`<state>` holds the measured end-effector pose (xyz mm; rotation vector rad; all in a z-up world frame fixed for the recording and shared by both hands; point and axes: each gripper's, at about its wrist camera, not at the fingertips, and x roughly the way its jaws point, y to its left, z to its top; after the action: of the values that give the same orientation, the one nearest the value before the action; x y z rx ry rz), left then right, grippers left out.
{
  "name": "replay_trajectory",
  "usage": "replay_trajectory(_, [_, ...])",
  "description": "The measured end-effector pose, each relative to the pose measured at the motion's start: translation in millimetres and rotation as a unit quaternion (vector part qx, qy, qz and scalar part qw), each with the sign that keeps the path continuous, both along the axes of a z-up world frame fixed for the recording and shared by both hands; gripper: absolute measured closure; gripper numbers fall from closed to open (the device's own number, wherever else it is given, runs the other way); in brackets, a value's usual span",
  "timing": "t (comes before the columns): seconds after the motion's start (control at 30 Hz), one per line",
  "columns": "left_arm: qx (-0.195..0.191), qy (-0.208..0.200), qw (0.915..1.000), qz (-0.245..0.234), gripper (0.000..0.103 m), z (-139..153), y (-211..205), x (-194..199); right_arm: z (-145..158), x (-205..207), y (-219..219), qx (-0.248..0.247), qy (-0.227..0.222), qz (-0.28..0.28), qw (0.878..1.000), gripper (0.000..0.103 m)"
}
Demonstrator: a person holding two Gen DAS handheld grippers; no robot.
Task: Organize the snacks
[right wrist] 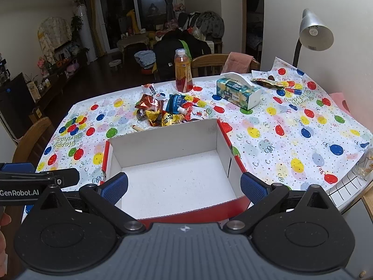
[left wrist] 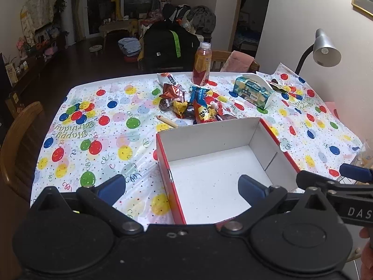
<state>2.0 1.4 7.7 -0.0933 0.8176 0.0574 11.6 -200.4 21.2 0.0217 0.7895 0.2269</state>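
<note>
- Both grippers, left gripper (left wrist: 181, 186) and right gripper (right wrist: 184, 185), hang wide open and hold nothing, over my box (right wrist: 163, 144).
- Snacks (right wrist: 163, 112) sit heaped just behind its far wall.
- I'd reach over, pinch one packet by its edge, and lift clear.

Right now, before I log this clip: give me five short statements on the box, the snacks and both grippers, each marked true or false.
1. The red box holds no snacks. True.
2. The snack pile lies beyond the box's far wall. True.
3. The left gripper is shut on a wrapper. False: its jaws stand apart, holding nothing.
4. The juice bottle lies on its side. False: it stands upright behind the pile.
5. The right gripper is open above the box's near edge. True.
</note>
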Motion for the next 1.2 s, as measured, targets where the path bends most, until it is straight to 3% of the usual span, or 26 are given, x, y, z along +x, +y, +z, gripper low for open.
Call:
replay_trajectory(0.43, [0.019, -0.024, 0.9995, -0.007, 0.000, 13.4, -3.7, 1.8, 11.5, 2.4, 1.9, 0.005, -0.015, 0.006, 1.000, 0.000])
replay_trajectory(1.2, [0.016, -0.024, 0.9996, -0.007, 0.000, 15.6, -6.0, 2.3, 17.2, -6.7, 10.1, 0.020, -0.020, 0.018, 0.999, 0.000])
